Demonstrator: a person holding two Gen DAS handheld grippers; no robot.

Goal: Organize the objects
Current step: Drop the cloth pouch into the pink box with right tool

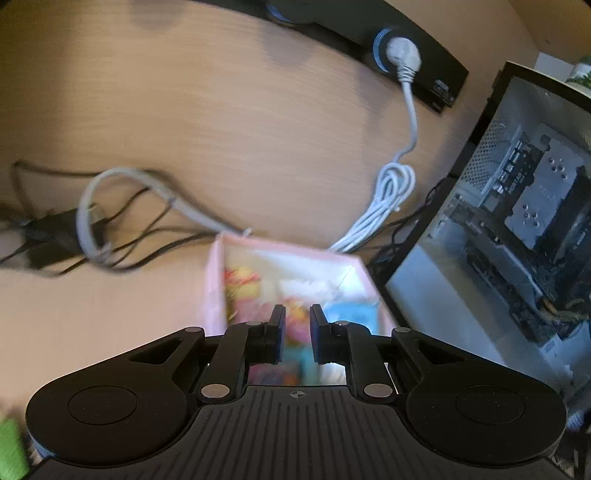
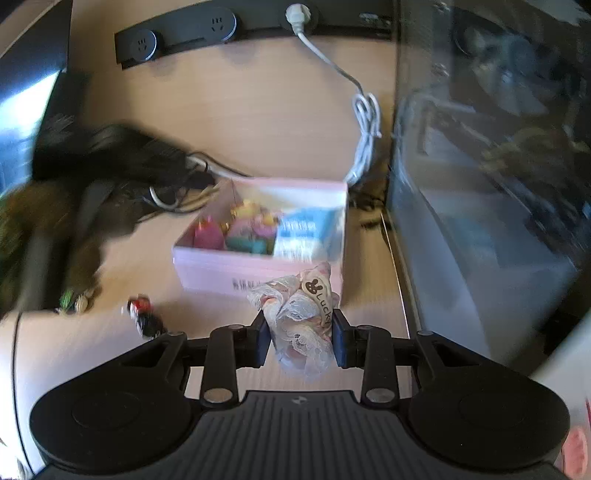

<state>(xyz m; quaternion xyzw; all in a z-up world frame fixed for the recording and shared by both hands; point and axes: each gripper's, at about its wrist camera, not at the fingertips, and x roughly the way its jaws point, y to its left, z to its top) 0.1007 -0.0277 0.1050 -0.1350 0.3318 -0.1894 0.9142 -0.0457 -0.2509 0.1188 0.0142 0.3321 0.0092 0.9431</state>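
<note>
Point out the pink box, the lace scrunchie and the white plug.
pink box (image 2: 221, 271), right wrist view, front wall.
lace scrunchie (image 2: 299, 325), right wrist view, lace folds between the tongs.
white plug (image 1: 402, 51), left wrist view, plug body.

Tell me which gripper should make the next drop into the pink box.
Right. The right gripper holds the lace scrunchie just short of the pink box; the left gripper hangs over it with nothing visibly gripped.

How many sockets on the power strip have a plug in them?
1: the white plug toward the right end of the strip. The two left sockets are free; more may be hidden.
</note>
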